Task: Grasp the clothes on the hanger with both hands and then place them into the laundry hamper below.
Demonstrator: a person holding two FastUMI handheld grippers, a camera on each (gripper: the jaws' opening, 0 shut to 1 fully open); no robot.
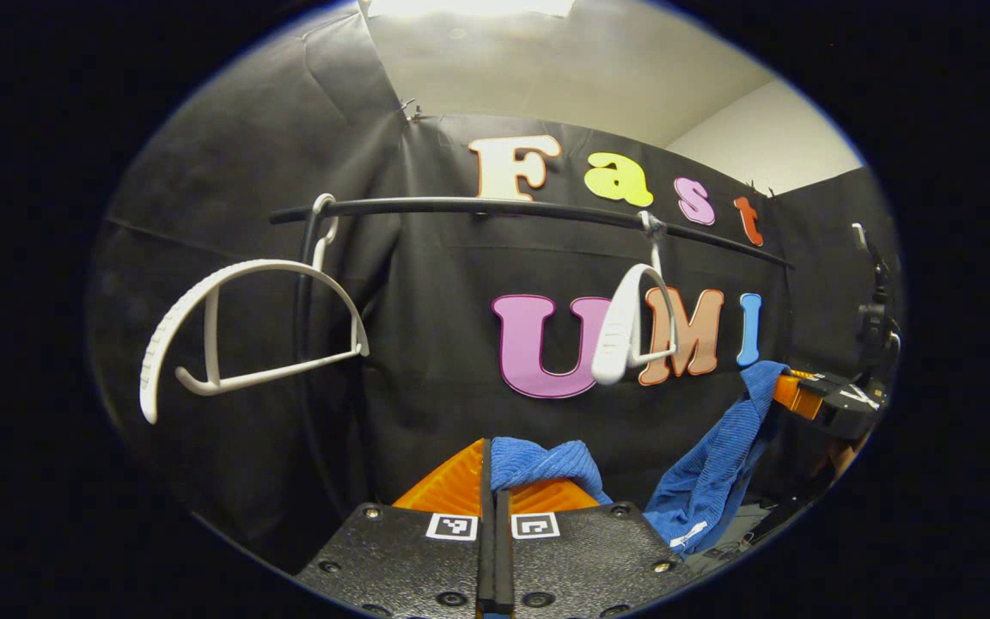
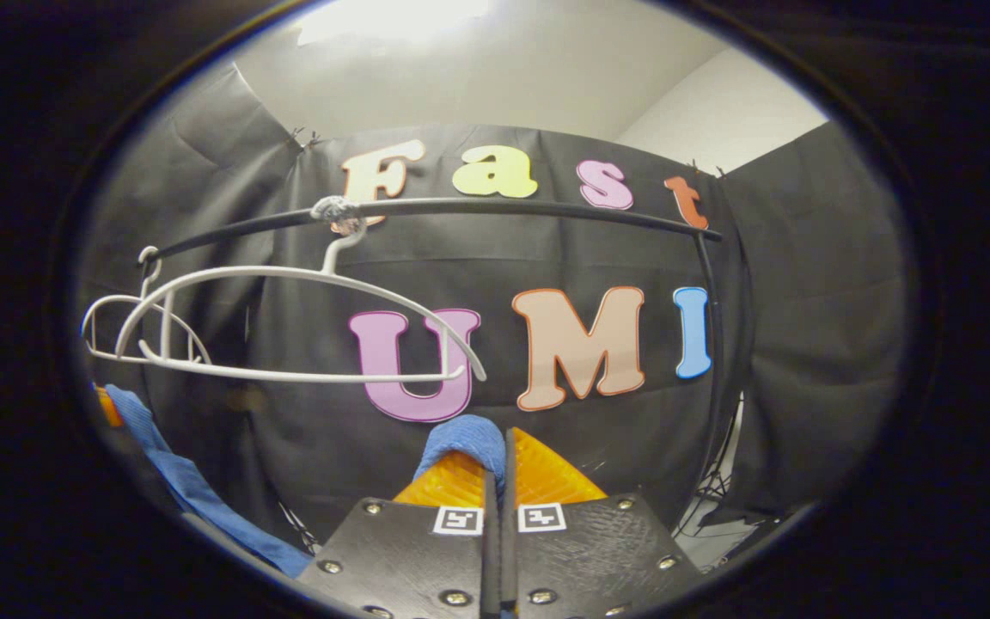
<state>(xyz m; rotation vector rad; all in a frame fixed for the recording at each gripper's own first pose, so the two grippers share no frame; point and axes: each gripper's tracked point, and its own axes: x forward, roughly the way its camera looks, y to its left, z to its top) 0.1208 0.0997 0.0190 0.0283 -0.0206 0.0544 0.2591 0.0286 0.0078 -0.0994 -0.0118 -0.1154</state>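
A blue ribbed garment (image 1: pixel 710 481) hangs slack between my two grippers, off the hangers. My left gripper (image 1: pixel 491 468) is shut on one bunched end of it (image 1: pixel 538 460). The cloth runs right to the other gripper (image 1: pixel 813 395), seen farther off. In the right gripper view my right gripper (image 2: pixel 499 460) is shut on the other bunched end (image 2: pixel 465 438), and the blue garment (image 2: pixel 194 494) trails off to the lower left. Two bare white hangers (image 1: pixel 246 322) (image 1: pixel 632 331) hang on the black rail (image 1: pixel 529 209). The hamper is hidden below.
In the right gripper view the black rail (image 2: pixel 461 206) carries a white hanger (image 2: pixel 306 327) just above my fingers and a second one (image 2: pixel 130 331) at far left. A rail upright (image 2: pixel 714 344) stands right. Black cloth walls close in behind.
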